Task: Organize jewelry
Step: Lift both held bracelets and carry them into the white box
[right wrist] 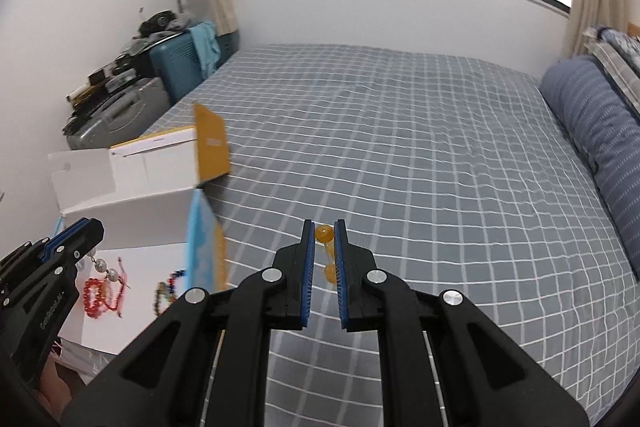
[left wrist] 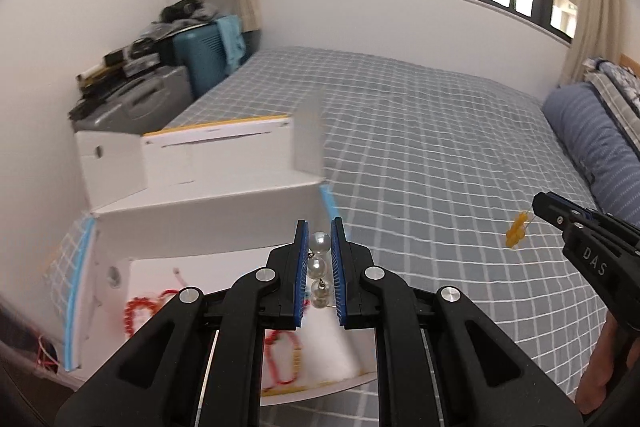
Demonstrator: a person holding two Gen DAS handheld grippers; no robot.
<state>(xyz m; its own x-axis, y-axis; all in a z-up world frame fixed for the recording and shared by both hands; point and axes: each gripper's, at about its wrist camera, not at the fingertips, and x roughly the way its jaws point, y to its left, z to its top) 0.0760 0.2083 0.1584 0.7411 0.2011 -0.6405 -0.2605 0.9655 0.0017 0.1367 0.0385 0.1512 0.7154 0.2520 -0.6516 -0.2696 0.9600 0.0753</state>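
Note:
My left gripper is shut on a pearl bead string and holds it above the open white box. In the right wrist view the left gripper hangs the pearls over the box floor. Red bead bracelets and a dark beaded bracelet lie inside the box. My right gripper is shut on an orange bead piece above the bed; in the left wrist view the right gripper shows the orange beads dangling from its tip.
The box stands on a grey checked bed at its left edge, flaps raised. A blue striped pillow lies at the right. Suitcases with clutter stand by the wall beyond the box.

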